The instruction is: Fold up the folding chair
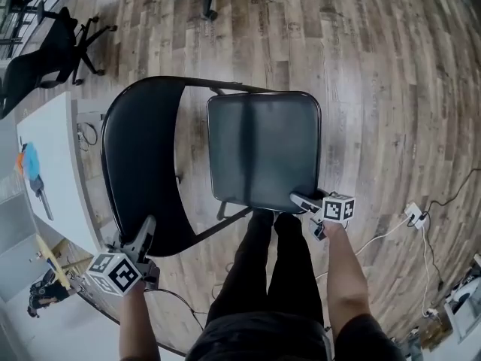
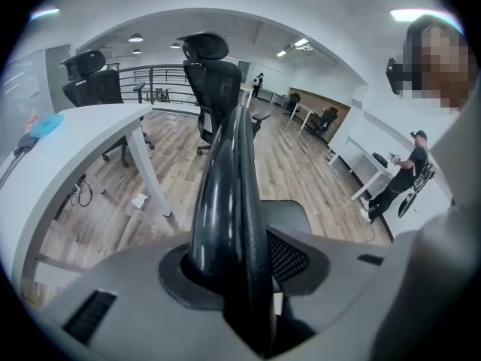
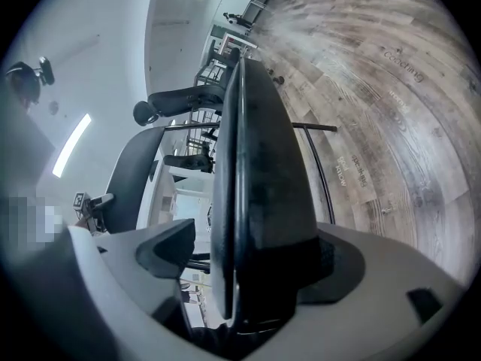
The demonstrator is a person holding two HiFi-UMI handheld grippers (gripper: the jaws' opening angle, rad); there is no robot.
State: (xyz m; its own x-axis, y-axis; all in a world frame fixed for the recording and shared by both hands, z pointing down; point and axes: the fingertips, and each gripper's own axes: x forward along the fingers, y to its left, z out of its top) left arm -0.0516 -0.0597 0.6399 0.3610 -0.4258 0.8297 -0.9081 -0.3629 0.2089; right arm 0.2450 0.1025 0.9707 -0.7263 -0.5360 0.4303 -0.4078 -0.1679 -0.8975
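Note:
The black folding chair stands unfolded on the wood floor, with its curved backrest (image 1: 139,164) at the left and its padded seat (image 1: 263,149) in the middle. My left gripper (image 1: 144,238) is at the near end of the backrest's top edge. In the left gripper view the backrest's edge (image 2: 225,194) fills the gap and both pads press on it. My right gripper (image 1: 304,201) is at the seat's near right corner. There the seat (image 3: 259,201) runs edge-on between the jaws. The floor-side jaw bears against it, while a thin bright gap shows at the other jaw.
A white desk (image 1: 52,179) with a blue item on it runs along the left, close behind the backrest. Office chairs (image 1: 52,47) stand at the far left and top. Cables and a power strip (image 1: 413,215) lie on the floor at the right. The person's legs (image 1: 270,277) are just behind the seat.

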